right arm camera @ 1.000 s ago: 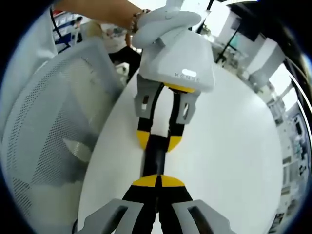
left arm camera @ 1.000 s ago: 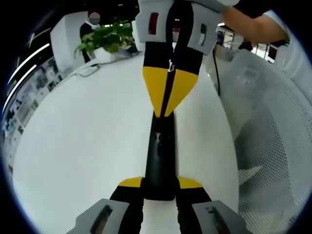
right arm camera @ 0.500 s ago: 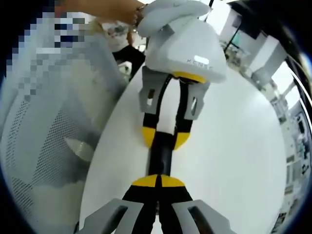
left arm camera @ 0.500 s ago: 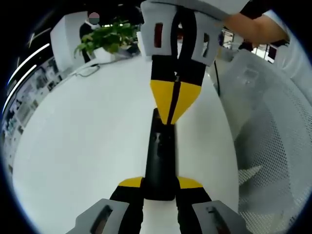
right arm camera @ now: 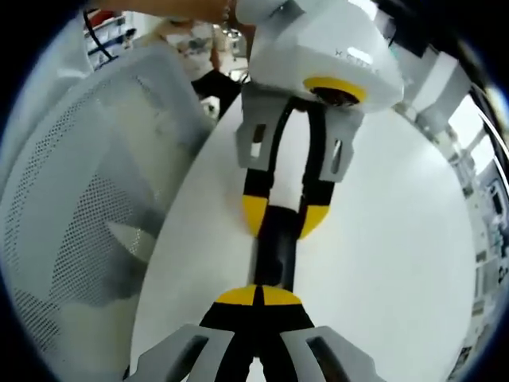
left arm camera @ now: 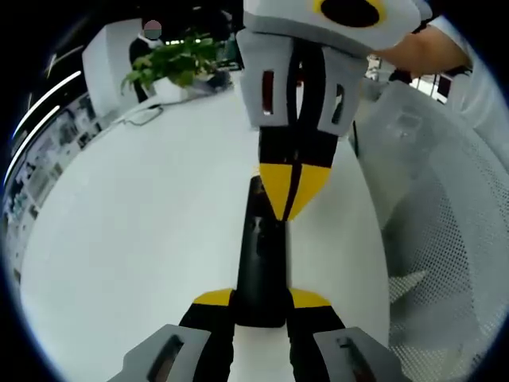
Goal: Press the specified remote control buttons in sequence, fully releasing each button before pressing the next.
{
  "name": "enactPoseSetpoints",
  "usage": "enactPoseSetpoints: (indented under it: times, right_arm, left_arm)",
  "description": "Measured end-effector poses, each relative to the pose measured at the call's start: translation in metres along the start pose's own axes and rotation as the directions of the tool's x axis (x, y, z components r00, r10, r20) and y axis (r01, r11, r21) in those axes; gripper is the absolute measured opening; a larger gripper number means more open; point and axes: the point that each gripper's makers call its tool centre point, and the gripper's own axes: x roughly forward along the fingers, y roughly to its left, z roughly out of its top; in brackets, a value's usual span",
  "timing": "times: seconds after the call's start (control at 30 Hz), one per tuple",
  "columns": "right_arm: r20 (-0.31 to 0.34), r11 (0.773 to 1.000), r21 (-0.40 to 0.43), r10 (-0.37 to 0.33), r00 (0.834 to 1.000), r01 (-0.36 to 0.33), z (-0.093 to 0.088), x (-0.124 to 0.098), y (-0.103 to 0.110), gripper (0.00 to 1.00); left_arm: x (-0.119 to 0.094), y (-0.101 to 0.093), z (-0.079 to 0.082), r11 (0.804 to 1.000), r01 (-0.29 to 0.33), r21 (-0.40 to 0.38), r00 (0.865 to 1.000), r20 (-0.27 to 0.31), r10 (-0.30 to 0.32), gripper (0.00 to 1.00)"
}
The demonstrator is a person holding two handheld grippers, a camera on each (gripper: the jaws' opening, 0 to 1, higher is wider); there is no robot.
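1. Left gripper view: the left gripper (left arm camera: 261,301) clamps the near end of the black remote (left arm camera: 262,255) on the white table (left arm camera: 135,231); the right gripper (left arm camera: 293,208), jaws together, points onto its far end.
2. Right gripper view: the right gripper (right arm camera: 259,294), closed and empty, touches the remote (right arm camera: 276,247), the left gripper (right arm camera: 286,223) clamping beyond. A press seems underway; next, lift fully clear.

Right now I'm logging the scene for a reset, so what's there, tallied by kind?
Remotes: 1, black remote, lying on the table
Grippers: 2, left gripper shut on the remote, right gripper shut
Plants: 1, plant
Mesh chairs: 1, chair
Tables: 1
Total: 6
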Motion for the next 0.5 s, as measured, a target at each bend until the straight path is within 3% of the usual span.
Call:
enactPoseSetpoints:
  times: [0.5]
  right_arm:
    - [-0.022,1.0,-0.009,0.015,1.0,-0.015,-0.0049,0.0071,0.0005,0.0]
  left_arm:
    - [0.0011,0.0018,-0.001,1.0,0.003,0.001,1.0,0.001,-0.003,0.24]
